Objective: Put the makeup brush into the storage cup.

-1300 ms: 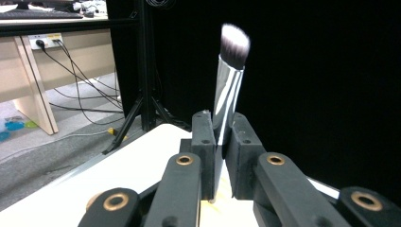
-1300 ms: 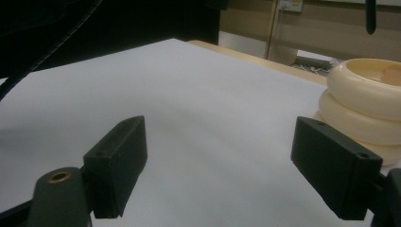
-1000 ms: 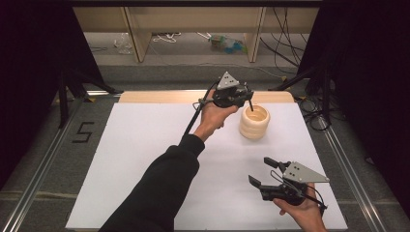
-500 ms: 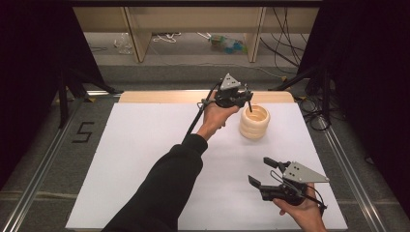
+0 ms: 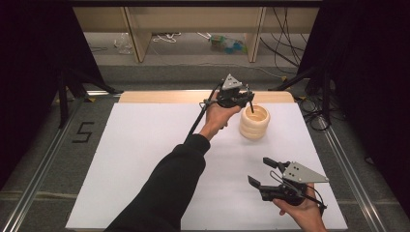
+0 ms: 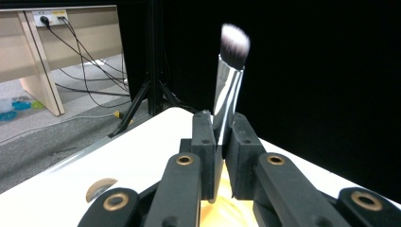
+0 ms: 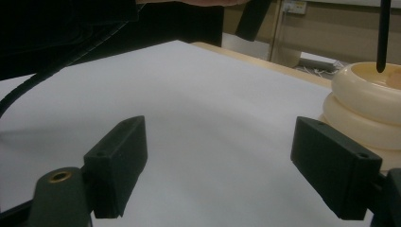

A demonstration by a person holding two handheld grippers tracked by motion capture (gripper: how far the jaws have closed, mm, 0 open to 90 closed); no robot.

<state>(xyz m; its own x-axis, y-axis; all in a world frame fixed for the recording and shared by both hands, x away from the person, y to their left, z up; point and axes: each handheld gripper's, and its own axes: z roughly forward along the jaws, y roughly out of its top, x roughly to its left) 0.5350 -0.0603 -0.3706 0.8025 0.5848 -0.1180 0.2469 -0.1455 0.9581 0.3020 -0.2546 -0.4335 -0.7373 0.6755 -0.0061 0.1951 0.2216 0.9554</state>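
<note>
High view: brush [image 5: 251,105] handle above holder [image 5: 255,123].

On the white table [image 5: 145,159]: 1 cream ringed holder [image 5: 255,122], 1 makeup brush [image 6: 230,80] above that holder, and 2 handheld grippers, the left gripper [image 5: 241,100] beside it, the right gripper [image 5: 263,172] nearer the person.

Bright white table, dark surround, blurred bristles.

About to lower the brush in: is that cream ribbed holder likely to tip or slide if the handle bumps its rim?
The holder looks squat and wide-based, three stacked rings, so tipping seems unlikely. It sits loose on the smooth white table, so a sideways knock might slide it. The brush, clamped in the left hand-held gripper, looks slim, rigid and probably light.
</note>
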